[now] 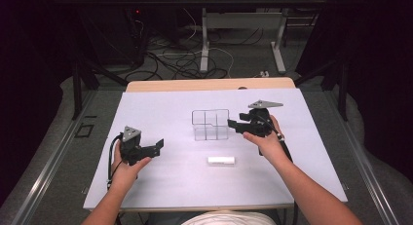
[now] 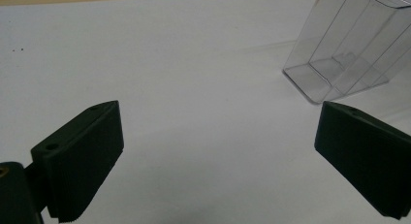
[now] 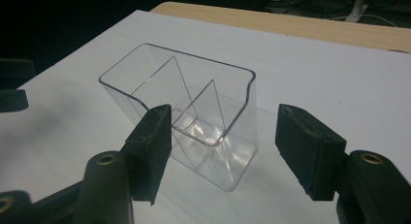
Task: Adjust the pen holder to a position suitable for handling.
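Observation:
A clear plastic organiser with inner dividers stands upright in the middle of the white table top. My right gripper is just to its right, pointing at it, jaws open. In the right gripper view the organiser stands just beyond the gripper, and neither pad presses on it. A small white cylinder lies on its side in front of the organiser. My left gripper rests at the left, open and empty. In the left gripper view the gripper points over bare table, with the organiser at the upper right.
A wooden table edge runs along the far side of the white sheet. Beyond it are cables and table legs on the floor. Dark frame posts stand at both sides.

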Action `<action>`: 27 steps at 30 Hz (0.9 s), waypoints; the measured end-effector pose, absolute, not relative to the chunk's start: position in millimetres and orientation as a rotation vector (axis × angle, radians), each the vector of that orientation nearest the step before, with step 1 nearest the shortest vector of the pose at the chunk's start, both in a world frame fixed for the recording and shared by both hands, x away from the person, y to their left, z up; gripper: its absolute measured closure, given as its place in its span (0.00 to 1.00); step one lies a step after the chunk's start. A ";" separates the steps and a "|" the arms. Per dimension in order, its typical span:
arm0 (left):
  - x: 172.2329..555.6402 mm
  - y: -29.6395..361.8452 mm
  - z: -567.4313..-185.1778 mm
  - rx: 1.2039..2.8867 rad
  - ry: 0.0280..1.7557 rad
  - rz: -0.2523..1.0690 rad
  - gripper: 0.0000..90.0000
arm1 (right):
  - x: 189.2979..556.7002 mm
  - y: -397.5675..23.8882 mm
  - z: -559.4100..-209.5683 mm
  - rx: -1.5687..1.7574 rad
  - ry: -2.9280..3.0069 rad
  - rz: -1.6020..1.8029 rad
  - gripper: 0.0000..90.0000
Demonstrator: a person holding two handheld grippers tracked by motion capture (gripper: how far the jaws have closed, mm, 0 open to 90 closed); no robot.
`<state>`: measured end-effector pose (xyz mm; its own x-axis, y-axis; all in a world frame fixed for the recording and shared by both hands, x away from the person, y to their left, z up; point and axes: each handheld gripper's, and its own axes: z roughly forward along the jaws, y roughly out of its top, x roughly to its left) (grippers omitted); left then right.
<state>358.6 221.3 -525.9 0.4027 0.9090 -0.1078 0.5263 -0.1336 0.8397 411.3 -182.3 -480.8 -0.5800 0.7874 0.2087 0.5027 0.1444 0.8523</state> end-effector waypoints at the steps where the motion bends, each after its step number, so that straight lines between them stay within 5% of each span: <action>1: 358.5 220.4 -525.9 1.801 1.243 0.557 0.04 | 409.4 -184.5 -481.1 1.239 2.133 1.399 0.39; 27: 364.2 175.2 -502.3 2.011 0.970 0.605 0.18 | 381.7 -234.5 -504.1 1.217 2.060 1.366 0.20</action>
